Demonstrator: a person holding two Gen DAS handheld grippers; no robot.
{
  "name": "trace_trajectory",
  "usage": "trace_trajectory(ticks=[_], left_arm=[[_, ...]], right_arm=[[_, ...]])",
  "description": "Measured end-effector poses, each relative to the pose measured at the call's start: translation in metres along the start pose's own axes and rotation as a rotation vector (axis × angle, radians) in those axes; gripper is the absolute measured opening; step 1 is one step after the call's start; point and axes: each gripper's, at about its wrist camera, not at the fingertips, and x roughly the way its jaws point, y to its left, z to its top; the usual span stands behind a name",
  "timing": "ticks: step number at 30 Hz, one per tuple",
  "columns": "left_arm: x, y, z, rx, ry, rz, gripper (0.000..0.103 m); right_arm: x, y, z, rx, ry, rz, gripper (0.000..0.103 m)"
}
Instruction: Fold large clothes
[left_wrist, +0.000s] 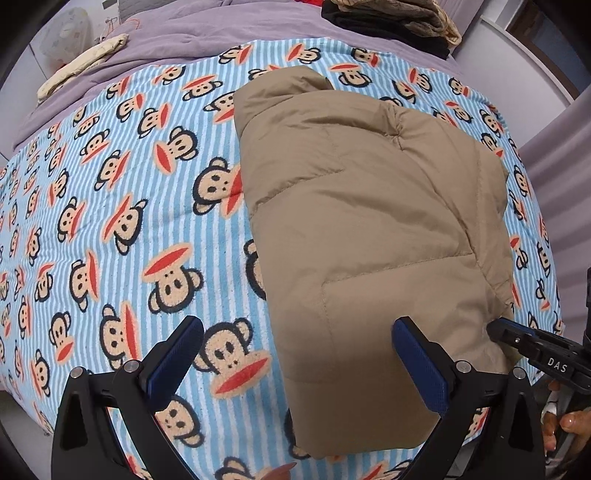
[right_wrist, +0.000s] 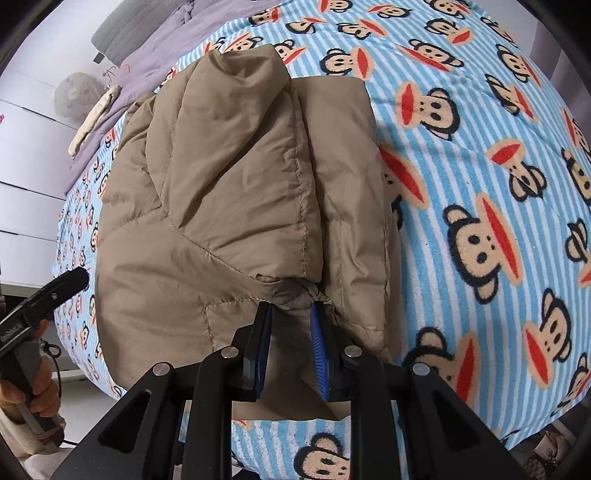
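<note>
Left wrist view: folded jacket (left_wrist: 369, 221) on monkey blanket (left_wrist: 110, 221), at one o'clock from left gripper (left_wrist: 295, 354), spread wide, holding nothing. Right wrist view: right gripper (right_wrist: 291, 321) pinching jacket's near hem at twelve o'clock.
</note>
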Motion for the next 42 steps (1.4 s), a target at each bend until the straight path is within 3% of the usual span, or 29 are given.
trace_trajectory(ticks=[5, 7, 12, 16, 21, 22, 23, 28, 34, 42], left_arm=[[0.005, 0.003, 0.000, -0.014, 0.010, -0.011, 0.102], [0.007, 0.005, 0.002, -0.016, 0.015, -0.014, 0.102], [0.009, 0.005, 0.007, -0.013, 0.022, -0.014, 0.102], [0.011, 0.006, 0.010, -0.004, 0.033, -0.012, 0.102], [0.013, 0.006, 0.012, -0.006, 0.042, -0.013, 0.102], [0.014, 0.005, 0.012, -0.004, 0.043, -0.011, 0.102], [0.014, 0.005, 0.012, -0.001, 0.042, -0.008, 0.102], [0.016, 0.005, 0.014, 0.007, 0.040, 0.006, 0.102], [0.017, 0.004, 0.017, 0.033, 0.035, 0.003, 0.102], [0.014, 0.035, 0.031, -0.045, 0.040, -0.227, 0.102]], right_arm=[[-0.016, -0.006, 0.005, 0.022, -0.033, 0.007, 0.028], [-0.025, -0.009, 0.010, 0.034, -0.063, 0.001, 0.053], [-0.031, -0.018, 0.026, 0.050, -0.086, 0.012, 0.060], [-0.027, -0.026, 0.034, 0.070, -0.080, 0.039, 0.083], [-0.021, -0.040, 0.039, 0.119, -0.074, 0.072, 0.086], [-0.019, -0.043, 0.040, 0.130, -0.073, 0.081, 0.099], [-0.018, -0.045, 0.039, 0.137, -0.078, 0.092, 0.103], [-0.013, -0.048, 0.043, 0.140, -0.073, 0.118, 0.103], [0.001, -0.057, 0.051, 0.163, 0.002, 0.133, 0.103], [0.007, -0.077, 0.060, 0.203, 0.039, 0.202, 0.103]])
